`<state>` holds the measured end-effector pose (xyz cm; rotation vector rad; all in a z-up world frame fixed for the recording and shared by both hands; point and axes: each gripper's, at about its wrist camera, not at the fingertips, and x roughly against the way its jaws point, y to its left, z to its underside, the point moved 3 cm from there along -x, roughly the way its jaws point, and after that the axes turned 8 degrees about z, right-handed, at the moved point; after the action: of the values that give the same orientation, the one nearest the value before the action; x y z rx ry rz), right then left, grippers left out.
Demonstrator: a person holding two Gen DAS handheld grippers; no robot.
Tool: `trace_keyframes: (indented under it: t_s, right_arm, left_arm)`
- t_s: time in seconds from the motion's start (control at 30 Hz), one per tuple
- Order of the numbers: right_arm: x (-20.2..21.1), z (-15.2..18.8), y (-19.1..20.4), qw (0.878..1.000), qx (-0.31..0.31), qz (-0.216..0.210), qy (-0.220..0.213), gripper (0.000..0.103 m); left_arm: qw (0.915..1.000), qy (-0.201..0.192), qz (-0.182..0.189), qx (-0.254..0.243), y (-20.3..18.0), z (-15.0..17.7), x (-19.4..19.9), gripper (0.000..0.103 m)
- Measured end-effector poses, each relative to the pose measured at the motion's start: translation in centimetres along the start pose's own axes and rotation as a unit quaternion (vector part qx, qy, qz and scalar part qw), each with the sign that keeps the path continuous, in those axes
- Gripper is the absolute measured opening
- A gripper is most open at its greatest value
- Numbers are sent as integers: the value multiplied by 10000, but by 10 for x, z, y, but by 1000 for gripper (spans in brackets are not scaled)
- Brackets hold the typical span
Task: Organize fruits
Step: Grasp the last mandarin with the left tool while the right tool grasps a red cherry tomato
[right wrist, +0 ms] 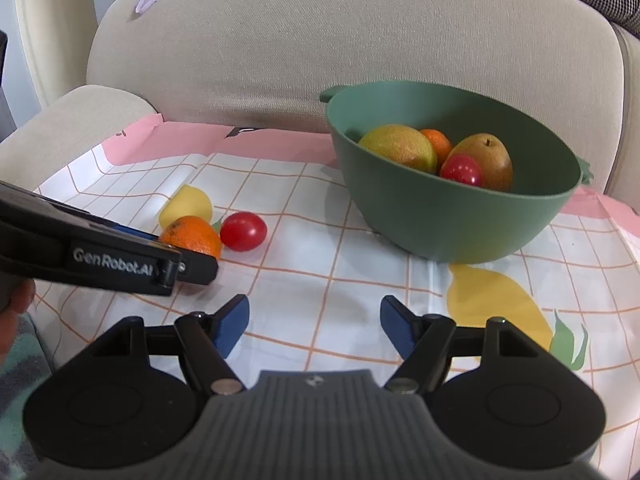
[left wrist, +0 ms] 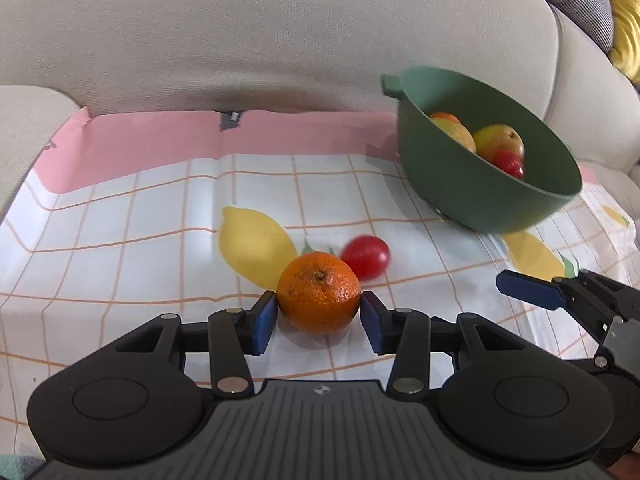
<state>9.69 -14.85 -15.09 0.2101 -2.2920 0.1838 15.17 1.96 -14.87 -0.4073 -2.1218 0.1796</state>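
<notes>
Bracketing the orange [left wrist: 319,298] low in the centre of the left wrist frame, the left gripper [left wrist: 319,322] has its blue fingers [left wrist: 264,322] on either side of the fruit, which sits on the checked cloth [left wrist: 120,240]; the pads look to be touching or just beside the peel, and whether they actually press it cannot be told. Across in the right wrist frame, the right gripper [right wrist: 314,326] hangs released in the lower middle, its fingers [right wrist: 232,322] spread wide with only cloth between them. Just behind the orange, toward frame centre, lies a red tomato [left wrist: 366,257], close beside it. Beyond, in the right half of both frames, the green bowl [right wrist: 420,216] stands on the cloth, well apart from the orange. It holds two yellow-green pears [right wrist: 400,147], a second orange [right wrist: 438,142] and another red tomato [right wrist: 461,170]. A beige sofa back [left wrist: 280,40] fills the top of both frames.
</notes>
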Motion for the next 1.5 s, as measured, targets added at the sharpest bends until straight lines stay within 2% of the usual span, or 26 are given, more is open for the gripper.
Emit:
trace_keyframes:
  t_s: [0.2,0.27,0.33,0.6,0.77,0.83,0.97,1.13,1.5]
  right_arm:
    - [-1,-4,5,9998,66,-143,-134,70]
    - [-3,-6,9,9996,127,-179,-172,64]
    - [-5,-9,15,9992,243,-243,-194,54]
    - [-13,-21,42,9942,885,-332,-507,44]
    - [-22,-27,47,9931,984,-362,-519,43]
    - [-27,-29,48,9936,944,-405,-475,39]
    - [-33,-30,49,9943,882,-435,-410,37]
    - [-38,-28,51,9945,860,-486,-342,31]
    - [-40,-28,51,9952,823,-463,-273,30]
  left_arm:
    - [9989,-223,-295,273,10,-3,10,51]
    - [9984,-268,-332,376,14,-3,12,51]
    - [9980,-288,-369,433,17,-2,13,51]
    - [9967,-388,-432,561,24,1,14,51]
    - [9967,-385,-427,565,24,1,14,51]
    - [9969,-371,-417,557,24,1,13,51]
    - [9971,-333,-399,564,25,1,11,51]
    - [9973,-303,-376,555,25,2,8,51]
    - [9977,-196,-399,503,23,3,4,51]
